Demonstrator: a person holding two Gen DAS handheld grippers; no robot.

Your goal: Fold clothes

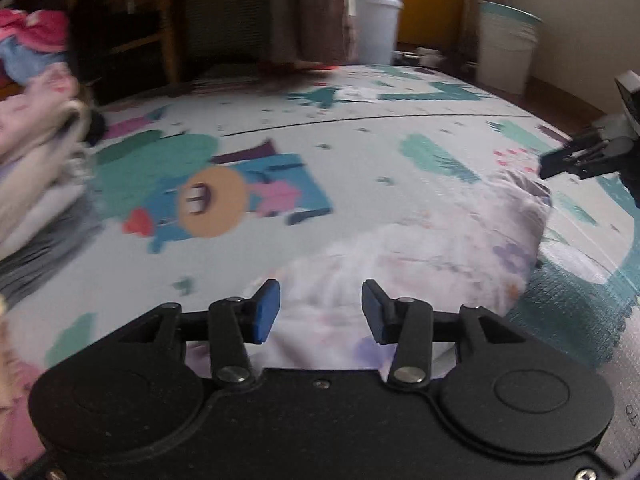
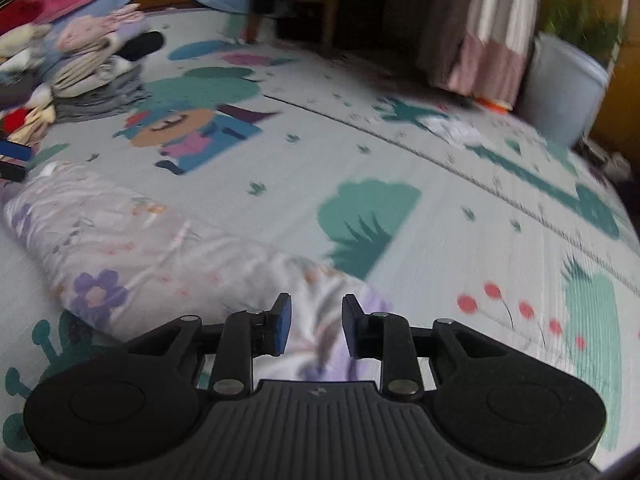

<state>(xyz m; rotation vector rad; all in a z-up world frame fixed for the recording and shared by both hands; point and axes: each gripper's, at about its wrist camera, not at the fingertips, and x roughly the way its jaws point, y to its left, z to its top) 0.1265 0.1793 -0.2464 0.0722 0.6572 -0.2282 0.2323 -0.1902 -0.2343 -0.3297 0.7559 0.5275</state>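
Note:
A pale floral garment (image 1: 424,252) with purple flowers lies bunched on the play mat (image 1: 352,152). My left gripper (image 1: 320,310) is open, its blue pads (image 1: 266,312) just above the garment's near edge, nothing between them. My right gripper (image 2: 315,328) is open over the other end of the same garment (image 2: 132,236), empty. The right gripper also shows at the right edge of the left wrist view (image 1: 580,158). The left gripper's tips show at the left edge of the right wrist view (image 2: 14,162).
A pile of folded and loose clothes (image 2: 76,64) sits at the mat's left side, also in the left wrist view (image 1: 36,152). A wooden chair (image 1: 160,20), curtains (image 2: 488,28), white buckets (image 1: 376,28) and a plant stand beyond the mat.

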